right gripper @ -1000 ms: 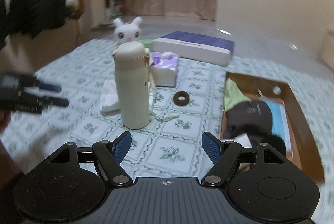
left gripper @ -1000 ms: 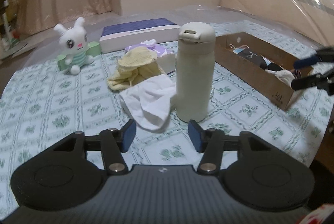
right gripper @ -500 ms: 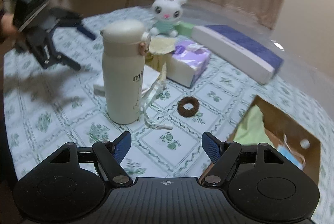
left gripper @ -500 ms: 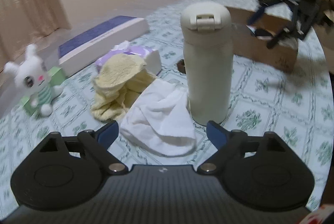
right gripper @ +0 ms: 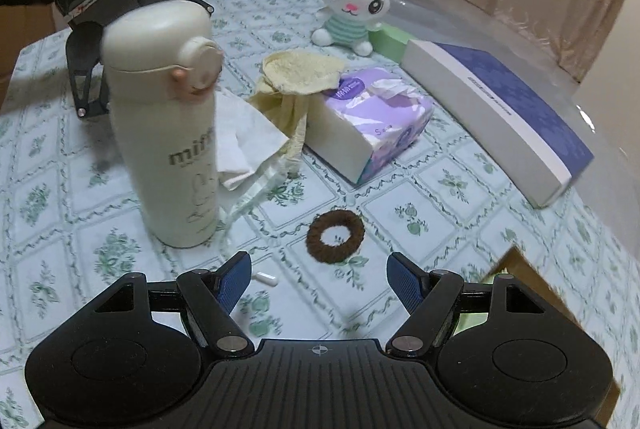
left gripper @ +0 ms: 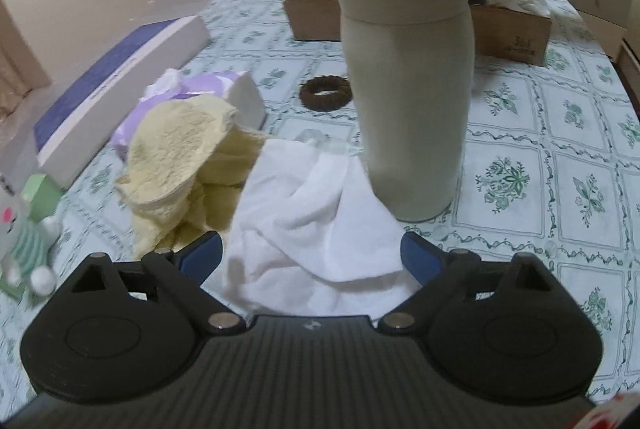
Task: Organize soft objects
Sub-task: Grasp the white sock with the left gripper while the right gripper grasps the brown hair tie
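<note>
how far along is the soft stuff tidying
Early on. A few soft items already sit in the cardboard box. Nothing is held: the left tongs, jaws opening, straddle the white towel; the right tongs hover open near the brown scrunchie. Yellow cloth and plush bunny remain out.

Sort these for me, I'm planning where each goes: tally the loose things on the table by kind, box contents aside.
Towels: 2 (white towel, yellow towel)
Plush rabbit: 1
Hair scrunchie: 1
Tissue pack: 1
Flask: 1
Boxes: 3 (cardboard box, blue and white box, green box)
Total: 9
</note>
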`<move>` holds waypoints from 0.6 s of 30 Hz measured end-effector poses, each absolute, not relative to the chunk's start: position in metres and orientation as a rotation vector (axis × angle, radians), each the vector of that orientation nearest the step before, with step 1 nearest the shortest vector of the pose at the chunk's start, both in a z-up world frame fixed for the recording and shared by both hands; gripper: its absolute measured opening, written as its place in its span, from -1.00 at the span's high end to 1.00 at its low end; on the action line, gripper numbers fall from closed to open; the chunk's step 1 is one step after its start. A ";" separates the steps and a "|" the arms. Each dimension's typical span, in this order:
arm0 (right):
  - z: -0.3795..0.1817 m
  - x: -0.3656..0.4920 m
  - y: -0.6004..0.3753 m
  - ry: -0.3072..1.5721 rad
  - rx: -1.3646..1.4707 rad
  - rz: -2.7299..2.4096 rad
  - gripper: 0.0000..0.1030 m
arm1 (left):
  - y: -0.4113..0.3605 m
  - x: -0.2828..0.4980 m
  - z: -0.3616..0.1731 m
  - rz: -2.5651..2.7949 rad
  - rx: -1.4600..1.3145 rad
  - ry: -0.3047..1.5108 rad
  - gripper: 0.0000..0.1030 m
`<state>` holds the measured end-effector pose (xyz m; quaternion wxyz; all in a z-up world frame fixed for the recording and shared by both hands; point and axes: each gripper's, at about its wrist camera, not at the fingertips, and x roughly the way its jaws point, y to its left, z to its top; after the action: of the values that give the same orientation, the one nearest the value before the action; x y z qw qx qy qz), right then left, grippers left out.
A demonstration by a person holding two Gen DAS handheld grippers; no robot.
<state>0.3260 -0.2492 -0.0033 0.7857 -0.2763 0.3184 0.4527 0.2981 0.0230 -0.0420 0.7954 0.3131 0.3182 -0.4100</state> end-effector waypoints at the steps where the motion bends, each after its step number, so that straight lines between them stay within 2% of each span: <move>1: -0.005 0.330 -0.247 0.688 -0.601 0.981 -0.45 | 0.022 0.300 -0.043 -0.896 0.673 0.686 -0.84; 14: -0.021 0.356 -0.226 0.705 -0.661 1.029 -0.46 | 0.012 0.329 -0.060 -0.924 0.686 0.735 -0.83; 18: -0.026 0.360 -0.220 0.711 -0.664 1.039 -0.46 | 0.011 0.330 -0.065 -0.932 0.683 0.745 -0.69</move>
<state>0.3595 -0.2202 -0.0261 0.7572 -0.3048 0.3261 0.4769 0.3300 0.0114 -0.0650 0.7727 0.3151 0.3441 -0.4304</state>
